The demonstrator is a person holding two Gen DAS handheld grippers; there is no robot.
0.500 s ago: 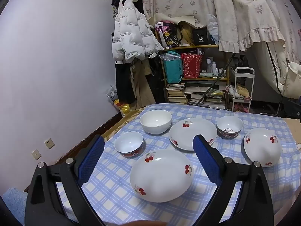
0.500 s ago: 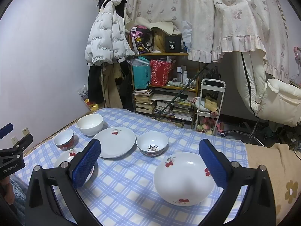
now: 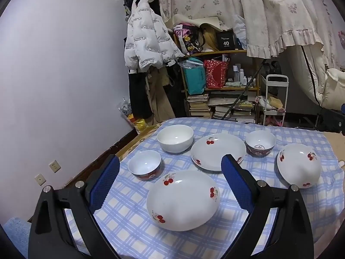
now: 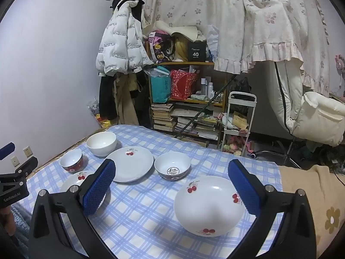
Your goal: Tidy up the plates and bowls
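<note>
Both claws hang wide open and empty above the checked surface [image 3: 133, 226]. The likeliest trouble is a pad sliding off a glazed rim: the plates lie flat on soft cloth, so a finger may catch the fabric and drag the crockery beside it. The near plate [image 3: 183, 200] lies ahead of the left claw [image 3: 170, 185], between its pads but lower. The right plate [image 4: 209, 205] sits under the right claw [image 4: 170, 191], toward its right finger. The middle plate [image 4: 130, 164], white bowl [image 4: 101, 143] and two red-banded bowls [image 4: 172, 168] [image 4: 71, 159] stand farther back, apart.
</note>
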